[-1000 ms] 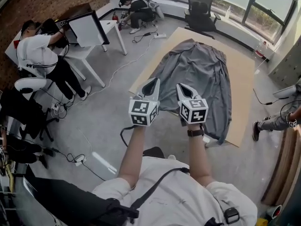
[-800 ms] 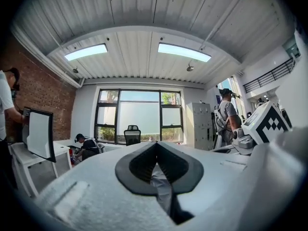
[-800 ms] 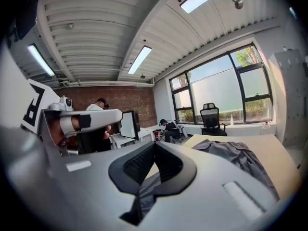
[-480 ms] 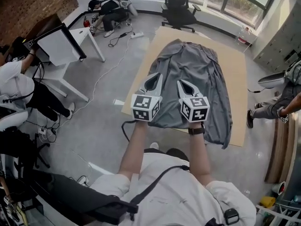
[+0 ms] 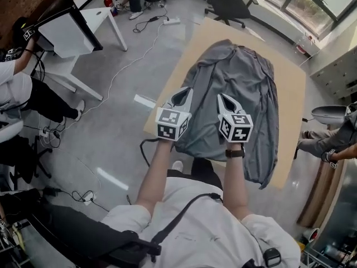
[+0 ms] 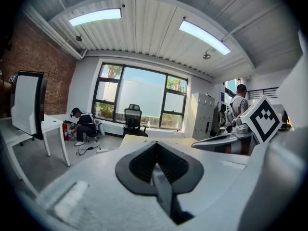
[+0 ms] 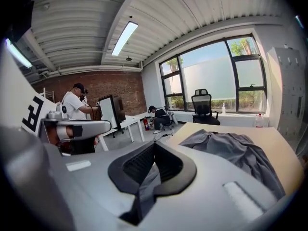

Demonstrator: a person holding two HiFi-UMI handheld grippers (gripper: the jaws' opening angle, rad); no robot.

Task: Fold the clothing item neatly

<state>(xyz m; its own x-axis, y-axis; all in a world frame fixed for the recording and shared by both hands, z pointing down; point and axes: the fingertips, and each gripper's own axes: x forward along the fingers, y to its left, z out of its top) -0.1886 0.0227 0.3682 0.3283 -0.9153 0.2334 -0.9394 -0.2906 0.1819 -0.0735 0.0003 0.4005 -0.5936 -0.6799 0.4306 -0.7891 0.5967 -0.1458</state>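
Garment (image 5: 243, 74) grey, rumpled, spread on tan board (image 5: 292, 96) on the floor | my left gripper (image 5: 180, 95) clenched on a fold of its cloth | my right gripper (image 5: 225, 100) clamped on another fold | I see both side by side over its near end.

Garment (image 5: 245, 77) part behind right hand-held gripper (image 5: 222, 97)

White short-sleeved shirt (image 5: 228, 236), crossed diagonally by a black strap (image 5: 189, 219). Dark watch (image 5: 234, 153) on the right wrist. Left gripper (image 5: 183, 92) and right gripper (image 5: 223, 98): pale grey shells, black ribbed jaw linings, one cube (image 5: 172, 125) of black-and-white square markers at the rear of each.
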